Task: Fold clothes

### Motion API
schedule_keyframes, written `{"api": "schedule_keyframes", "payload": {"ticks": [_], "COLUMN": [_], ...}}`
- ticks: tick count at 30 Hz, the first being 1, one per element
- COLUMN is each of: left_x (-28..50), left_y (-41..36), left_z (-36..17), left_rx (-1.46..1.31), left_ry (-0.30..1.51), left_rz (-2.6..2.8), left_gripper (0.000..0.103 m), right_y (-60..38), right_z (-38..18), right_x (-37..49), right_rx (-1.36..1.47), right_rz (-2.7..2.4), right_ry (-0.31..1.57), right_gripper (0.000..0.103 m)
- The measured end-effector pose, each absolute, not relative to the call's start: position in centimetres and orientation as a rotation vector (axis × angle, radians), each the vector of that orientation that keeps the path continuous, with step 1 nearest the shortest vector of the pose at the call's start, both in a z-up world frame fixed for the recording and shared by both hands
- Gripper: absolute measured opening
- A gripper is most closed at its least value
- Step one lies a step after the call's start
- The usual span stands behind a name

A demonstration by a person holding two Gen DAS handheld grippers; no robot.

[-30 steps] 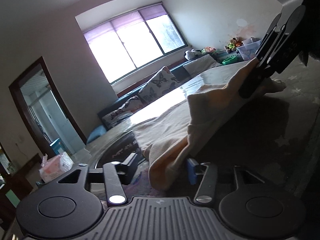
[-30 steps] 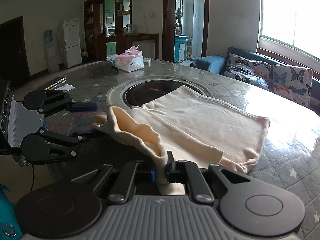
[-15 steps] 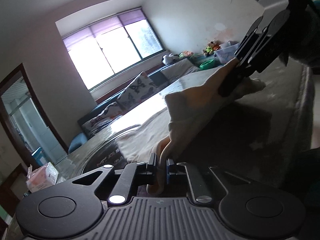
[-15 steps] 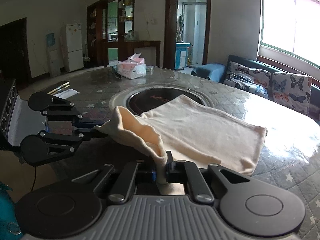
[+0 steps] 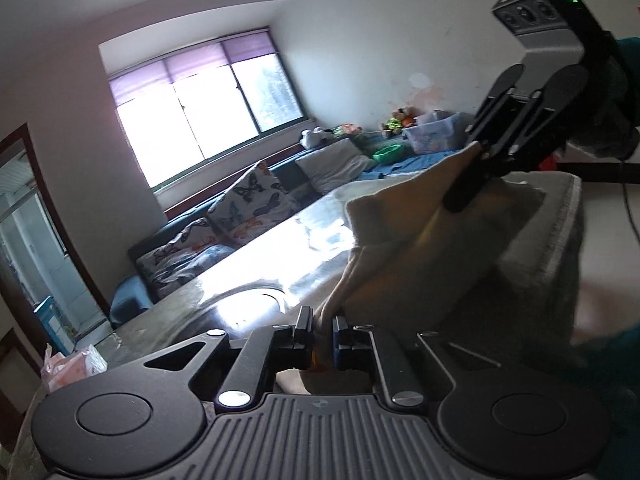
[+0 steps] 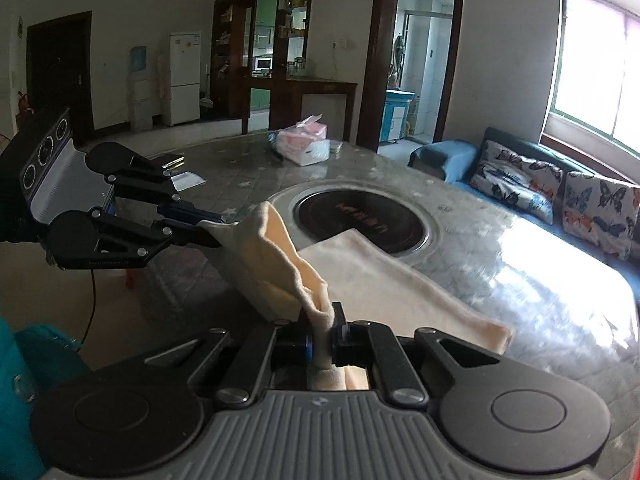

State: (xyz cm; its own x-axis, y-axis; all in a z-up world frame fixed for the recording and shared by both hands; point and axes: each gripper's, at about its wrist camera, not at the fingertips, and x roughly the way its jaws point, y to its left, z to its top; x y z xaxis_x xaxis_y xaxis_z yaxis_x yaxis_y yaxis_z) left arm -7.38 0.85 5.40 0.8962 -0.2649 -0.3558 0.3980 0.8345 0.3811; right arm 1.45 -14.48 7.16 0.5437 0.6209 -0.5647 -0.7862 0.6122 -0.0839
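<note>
The left gripper (image 5: 320,334) was matte black, its two linkage arms fixed with round silver screws over a grey ribbed housing between two black discs. The right gripper (image 6: 326,330) matched it (small blue blocks sat at the finger bases). Seen from the left wrist, its grey rear housing carried three round lenses and a green light. A black cable trailed nearby. A teal sleeve (image 6: 24,360) showed at the edge.

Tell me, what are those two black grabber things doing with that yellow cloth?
A person is folding clothes with a grabber in each hand. The left gripper and the right gripper each have their jaws shut on a corner of the cream cloth. Its near edge is held up off the round table, while the far part lies flat.
</note>
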Motion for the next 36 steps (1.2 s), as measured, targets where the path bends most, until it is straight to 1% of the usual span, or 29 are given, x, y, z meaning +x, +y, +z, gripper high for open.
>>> {"api": "schedule_keyframes", "payload": {"ticks": [6,11,17,19,21,23,24,25,27,29,30,31,32,33,34,35,36], "left_x": [-0.3,6.0,11.4,12.1,12.5,12.8,12.8,12.8,12.8,12.5,12.4,12.4,12.4,12.4,12.4,12.2,12.0], "left_y": [1.1,1.6,2.1,2.2,2.2,2.2,2.3,2.2,2.3,2.2,2.2,2.3,2.3,2.4,2.5,2.7,2.8], "left_z": [5.5,4.1,0.9,-0.2,-0.9,-1.4,-1.5,-1.4,-1.4,-1.3,-1.3,-1.2,-1.1,-0.9,-0.7,-0.4,0.0], "left_rx": [0.458,0.441,0.418,0.413,0.415,0.42,0.422,0.423,0.423,0.431,0.431,0.43,0.428,0.419,0.41,0.399,0.384], "left_ry": [0.323,0.399,0.518,0.552,0.572,0.582,0.584,0.583,0.582,0.575,0.571,0.567,0.564,0.563,0.561,0.557,0.553], "left_rz": [-0.307,-0.266,-0.211,-0.202,-0.188,-0.173,-0.166,-0.161,-0.149,-0.131,-0.12,-0.109,-0.099,-0.091,-0.082,-0.075,-0.072], "left_gripper": [0.01,0.01,0.01,0.012,0.014,0.019,0.02,0.022,0.023,0.03,0.031,0.031,0.031,0.031,0.031,0.031,0.031], "right_y": [-13.5,-12.3,-10.7,-10.4,-10.3,-10.4,-10.6,-10.9,-11.7,-12.4,-12.8,-13.2,-13.6,-14.1,-14.5,-14.9,-15.2], "right_z": [7.6,6.9,3.5,1.9,0.3,-1.0,-1.4,-1.7,-1.7,-1.6,-1.5,-1.4,-1.2,-1.0,-0.8,-0.6,-0.4], "right_x": [7.0,12.8,18.6,19.9,20.8,21.6,21.9,22.0,22.0,21.9,21.9,21.7,21.4,21.1,20.6,20.2,19.8], "right_rx": [-0.373,-0.398,-0.393,-0.362,-0.333,-0.301,-0.284,-0.269,-0.253,-0.241,-0.234,-0.226,-0.216,-0.2,-0.18,-0.159,-0.138], "right_rz": [0.807,0.778,0.726,0.701,0.68,0.653,0.635,0.613,0.575,0.539,0.521,0.503,0.485,0.48,0.482,0.484,0.491], "right_ry": [0.52,0.551,0.612,0.647,0.678,0.703,0.707,0.707,0.695,0.681,0.674,0.667,0.661,0.654,0.648,0.641,0.633], "right_gripper": [0.006,0.006,0.007,0.007,0.01,0.014,0.018,0.026,0.03,0.04,0.043,0.052,0.058,0.059,0.061,0.072,0.079]}}
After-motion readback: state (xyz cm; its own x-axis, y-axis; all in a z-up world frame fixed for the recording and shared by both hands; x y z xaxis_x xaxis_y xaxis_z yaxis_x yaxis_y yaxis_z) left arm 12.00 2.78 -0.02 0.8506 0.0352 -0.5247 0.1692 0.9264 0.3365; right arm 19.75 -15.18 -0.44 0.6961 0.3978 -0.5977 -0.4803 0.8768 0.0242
